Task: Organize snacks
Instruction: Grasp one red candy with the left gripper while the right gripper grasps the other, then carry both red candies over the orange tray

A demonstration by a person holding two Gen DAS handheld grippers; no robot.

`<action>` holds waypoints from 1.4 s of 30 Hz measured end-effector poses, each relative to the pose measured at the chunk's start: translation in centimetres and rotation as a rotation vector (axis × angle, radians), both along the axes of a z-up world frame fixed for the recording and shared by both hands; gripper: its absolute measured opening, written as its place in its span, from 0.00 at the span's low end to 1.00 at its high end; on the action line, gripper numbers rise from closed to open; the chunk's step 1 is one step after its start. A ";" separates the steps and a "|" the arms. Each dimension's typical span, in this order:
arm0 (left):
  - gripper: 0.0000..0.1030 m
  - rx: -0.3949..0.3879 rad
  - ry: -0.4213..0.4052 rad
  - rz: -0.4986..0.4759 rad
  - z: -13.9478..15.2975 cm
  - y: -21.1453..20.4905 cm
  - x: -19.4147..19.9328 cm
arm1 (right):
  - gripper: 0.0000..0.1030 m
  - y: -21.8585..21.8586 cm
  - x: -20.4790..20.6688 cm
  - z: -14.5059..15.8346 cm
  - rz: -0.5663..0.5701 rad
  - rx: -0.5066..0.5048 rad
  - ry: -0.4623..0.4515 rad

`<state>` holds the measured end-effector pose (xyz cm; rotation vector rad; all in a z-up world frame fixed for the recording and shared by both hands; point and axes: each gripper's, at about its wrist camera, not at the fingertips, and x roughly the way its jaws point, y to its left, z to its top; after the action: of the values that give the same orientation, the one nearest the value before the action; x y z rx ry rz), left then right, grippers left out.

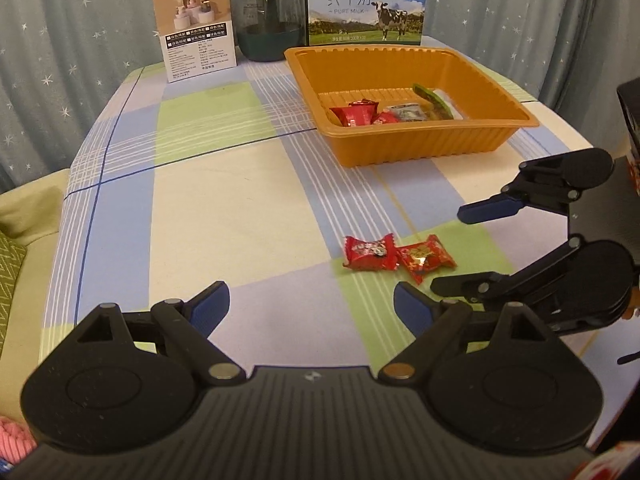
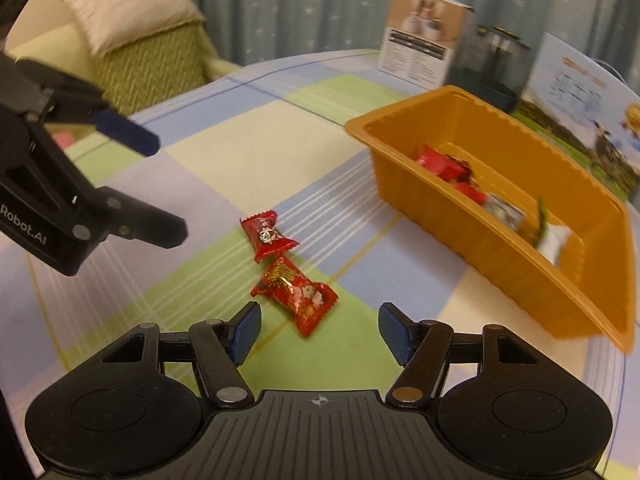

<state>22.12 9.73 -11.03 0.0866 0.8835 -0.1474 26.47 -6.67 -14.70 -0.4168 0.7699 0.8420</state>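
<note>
Two red wrapped candies lie side by side on the checked tablecloth: one with a round face print (image 1: 370, 252) (image 2: 268, 236), one with gold print (image 1: 426, 258) (image 2: 298, 294). My left gripper (image 1: 310, 300) (image 2: 166, 188) is open, low over the cloth, short of the candies and to their left. Coming in from the right, my right gripper (image 1: 460, 246) (image 2: 320, 320) is open too, with the gold-print candy just ahead of its fingers and nothing between them. An orange plastic tray (image 1: 420, 148) (image 2: 480, 248) behind the candies holds several wrapped snacks.
At the table's back edge stand a small product box (image 1: 196, 24), a dark glass kettle (image 1: 272, 20) and a milk carton box (image 1: 366, 4). A green armchair with a white cushion (image 2: 132, 12) stands off the table's left side. Blue starred curtains hang behind.
</note>
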 end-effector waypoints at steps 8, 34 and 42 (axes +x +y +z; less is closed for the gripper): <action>0.85 -0.034 -0.007 0.038 -0.7 0.9 0.4 | 0.34 1.0 1.5 0.0 0.014 0.041 0.018; 0.43 0.106 -0.060 -0.219 -3.6 -4.4 4.2 | 0.21 -7.7 0.5 1.4 -0.388 0.203 0.177; 0.19 0.054 -0.024 -0.182 -3.5 -4.9 4.0 | 0.21 -7.8 0.6 1.1 -0.405 0.204 0.187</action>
<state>26.09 4.82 -14.48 0.2192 0.8548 -0.2918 27.08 -14.48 -13.55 0.0046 0.8936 0.5744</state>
